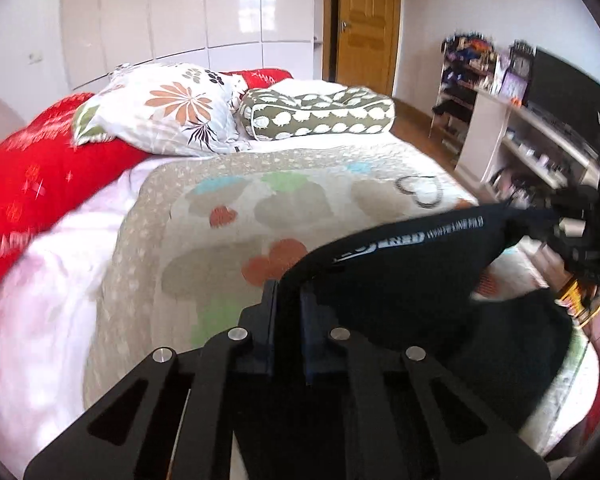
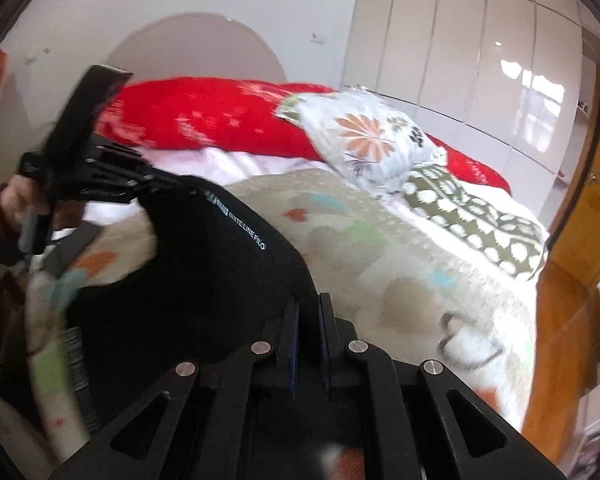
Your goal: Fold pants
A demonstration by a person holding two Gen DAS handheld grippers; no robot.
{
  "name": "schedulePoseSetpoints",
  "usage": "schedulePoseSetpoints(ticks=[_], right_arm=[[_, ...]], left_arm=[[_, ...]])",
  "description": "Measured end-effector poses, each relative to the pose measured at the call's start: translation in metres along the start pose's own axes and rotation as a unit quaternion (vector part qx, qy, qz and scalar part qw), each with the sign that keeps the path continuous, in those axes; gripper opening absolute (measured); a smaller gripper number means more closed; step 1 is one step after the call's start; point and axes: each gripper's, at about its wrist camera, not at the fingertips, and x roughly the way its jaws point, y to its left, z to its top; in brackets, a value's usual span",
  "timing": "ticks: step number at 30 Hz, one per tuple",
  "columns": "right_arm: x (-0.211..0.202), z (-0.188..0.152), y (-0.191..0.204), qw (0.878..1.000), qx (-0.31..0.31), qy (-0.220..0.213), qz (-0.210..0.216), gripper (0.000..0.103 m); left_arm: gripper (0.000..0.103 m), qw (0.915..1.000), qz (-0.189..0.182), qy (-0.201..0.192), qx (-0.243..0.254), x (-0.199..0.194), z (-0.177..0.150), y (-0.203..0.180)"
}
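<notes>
Left gripper pinched on black pants waistband, right gripper clamped on other end; pants hang above patterned quilt, at 5 o'clock from floral pillow. Keep waistband taut, level while carrying. Legs cut off below; motion blur smears edges.

a bed carries a heart-print quilt ahead of the jaws, with a floral pillow, a green cushion and a red blanket beyond.
</notes>
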Motion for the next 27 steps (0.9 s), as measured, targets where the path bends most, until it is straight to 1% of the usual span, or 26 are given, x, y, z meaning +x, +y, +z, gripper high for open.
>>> schedulePoseSetpoints(ticks=[2,3,5,6,9,11,12,14,15,16,17,18,19,20,21,22,23,24,26,27], right_arm=[[-0.02,-0.025,0.025,1.0,0.011,0.001,0.023,0.007],[-0.027,-0.041,0.041,0.999,0.017,0.008,0.038,0.007],[-0.033,-0.069,0.066,0.997,0.036,0.019,0.068,0.007],[-0.03,-0.086,0.078,0.994,0.049,0.034,0.088,0.007],[-0.01,-0.127,0.098,0.988,0.093,0.073,0.104,0.007],[-0.001,-0.146,0.105,0.986,0.107,0.09,0.096,0.007],[0.0,-0.149,0.105,0.984,0.118,0.089,0.096,0.009],[-0.003,-0.151,0.102,0.982,0.141,0.081,0.095,0.017],[-0.006,-0.149,0.099,0.981,0.148,0.084,0.095,0.029],[-0.013,-0.147,0.096,0.979,0.156,0.084,0.104,0.04],[-0.023,-0.145,0.09,0.978,0.164,0.076,0.108,0.045],[-0.031,-0.142,0.084,0.978,0.17,0.067,0.097,0.055],[-0.04,-0.141,0.074,0.979,0.177,0.057,0.079,0.062],[-0.049,-0.14,0.063,0.979,0.186,0.047,0.061,0.064],[-0.056,-0.139,0.047,0.978,0.203,0.039,0.039,0.065],[-0.06,-0.139,0.033,0.975,0.22,0.037,0.016,0.067],[-0.062,-0.141,0.016,0.969,0.242,0.037,-0.009,0.069],[-0.062,-0.142,-0.003,0.961,0.273,0.038,-0.037,0.071],[-0.056,-0.146,-0.036,0.942,0.325,0.039,-0.082,0.074],[-0.051,-0.15,-0.054,0.931,0.349,0.043,-0.099,0.075]], left_arm=[[0.008,0.9999,-0.004,0.002,-0.015,-0.013,-0.023,-0.002],[0.008,0.9997,-0.002,0.009,-0.02,-0.019,-0.044,-0.006],[0.007,0.9993,-0.005,0.024,-0.03,-0.02,-0.071,-0.013],[0.007,0.9984,-0.006,0.039,-0.041,-0.018,-0.091,-0.015],[0.007,0.993,-0.017,0.079,-0.086,-0.008,-0.13,-0.011],[0.007,0.9902,-0.015,0.094,-0.102,-0.005,-0.146,-0.011],[0.008,0.9896,-0.015,0.096,-0.107,-0.005,-0.152,-0.012],[0.01,0.9898,-0.013,0.088,-0.112,-0.014,-0.154,-0.013],[0.013,0.9897,-0.017,0.081,-0.117,-0.022,-0.153,-0.012],[0.014,0.9897,-0.019,0.077,-0.12,-0.027,-0.15,-0.011],[0.015,0.99,-0.018,0.073,-0.12,-0.034,-0.147,-0.011],[0.016,0.9908,-0.012,0.067,-0.117,-0.04,-0.146,-0.011],[0.018,0.9919,-0.003,0.061,-0.112,-0.046,-0.145,-0.012],[0.023,0.9929,0.007,0.055,-0.105,-0.05,-0.143,-0.014],[0.037,0.9936,0.019,0.049,-0.1,-0.054,-0.14,-0.017],[0.046,0.9939,0.032,0.039,-0.098,-0.058,-0.137,-0.018],[0.055,0.9941,0.04,0.026,-0.097,-0.062,-0.135,-0.019],[0.055,0.9949,0.036,0.011,-0.094,-0.066,-0.129,-0.018],[0.056,0.9958,0.026,0.004,-0.088,-0.07,-0.126,-0.02],[0.058,0.9957,0.027,0.001,-0.089,-0.071,-0.126,-0.019]])
